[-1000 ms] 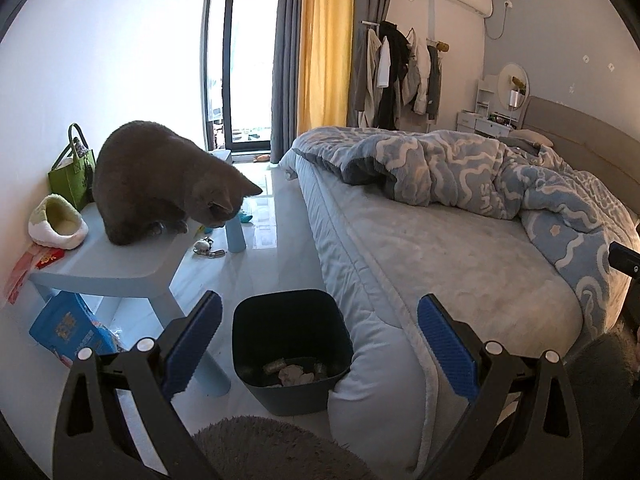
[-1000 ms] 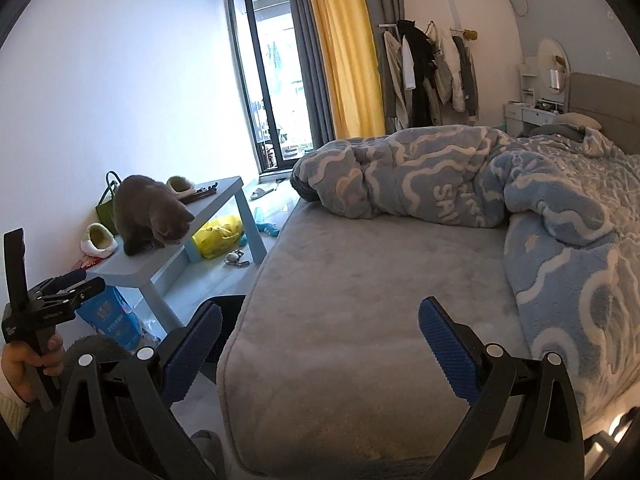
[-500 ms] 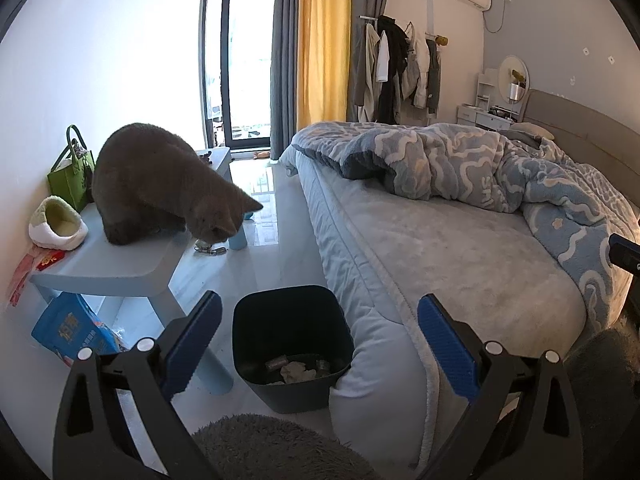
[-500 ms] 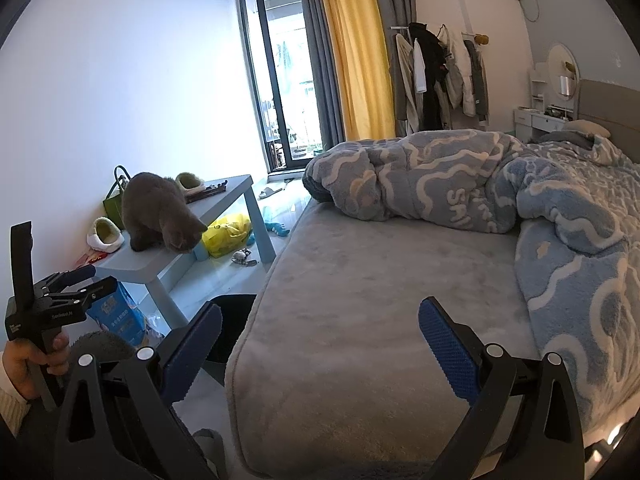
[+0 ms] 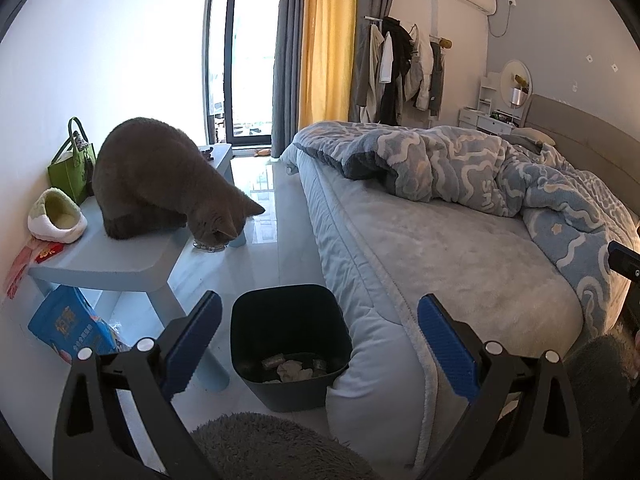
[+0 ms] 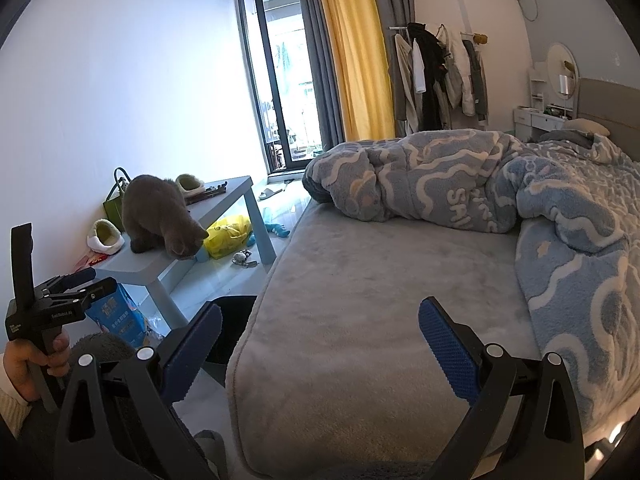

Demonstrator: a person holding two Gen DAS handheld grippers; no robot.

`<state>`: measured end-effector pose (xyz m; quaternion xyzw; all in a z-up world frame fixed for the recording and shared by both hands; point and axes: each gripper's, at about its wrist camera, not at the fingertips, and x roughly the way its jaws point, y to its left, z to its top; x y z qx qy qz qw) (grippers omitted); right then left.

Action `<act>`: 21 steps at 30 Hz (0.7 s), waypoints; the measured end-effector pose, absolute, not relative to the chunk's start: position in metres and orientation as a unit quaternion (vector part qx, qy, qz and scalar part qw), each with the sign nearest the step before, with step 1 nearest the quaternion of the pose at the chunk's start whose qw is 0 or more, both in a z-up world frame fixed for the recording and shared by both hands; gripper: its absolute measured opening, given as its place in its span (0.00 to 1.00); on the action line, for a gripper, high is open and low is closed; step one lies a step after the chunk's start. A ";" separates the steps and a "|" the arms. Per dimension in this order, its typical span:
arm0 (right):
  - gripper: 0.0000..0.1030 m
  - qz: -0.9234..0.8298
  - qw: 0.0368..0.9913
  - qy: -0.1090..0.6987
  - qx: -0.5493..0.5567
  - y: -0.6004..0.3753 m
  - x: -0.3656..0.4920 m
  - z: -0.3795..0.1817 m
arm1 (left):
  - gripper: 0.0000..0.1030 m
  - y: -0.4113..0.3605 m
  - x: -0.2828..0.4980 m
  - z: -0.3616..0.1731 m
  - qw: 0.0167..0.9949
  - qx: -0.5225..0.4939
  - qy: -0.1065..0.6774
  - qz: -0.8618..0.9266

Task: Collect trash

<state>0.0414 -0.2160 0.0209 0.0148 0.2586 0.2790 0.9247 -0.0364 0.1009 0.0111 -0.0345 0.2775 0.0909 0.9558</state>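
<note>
A black trash bin stands on the floor against the bed's near corner, with crumpled paper scraps in its bottom. My left gripper is open just above and in front of the bin, nothing between its blue pads. My right gripper hangs open over the grey bed, holding nothing. In the right wrist view a hand holds the left gripper's body, and the bin is mostly hidden behind the bed corner.
A grey cat crouches on the light blue side table, head over its edge. A blue bag lies under the table. A slipper and green bag sit by the wall. A blue patterned blanket covers the bed's far half.
The cat has lowered its head further over the table edge. Both cameras have tilted slightly; the grippers stay open and hold nothing.
</note>
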 end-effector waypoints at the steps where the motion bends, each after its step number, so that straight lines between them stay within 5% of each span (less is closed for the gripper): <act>1: 0.97 0.279 0.925 0.259 0.014 -0.216 0.041 0.021 | 0.97 0.101 -0.036 0.011 0.956 -0.034 0.278 0.091; 21: 0.97 0.279 0.925 0.258 0.014 -0.216 0.041 0.021 | 0.97 0.103 -0.037 0.011 0.956 -0.036 0.277 0.091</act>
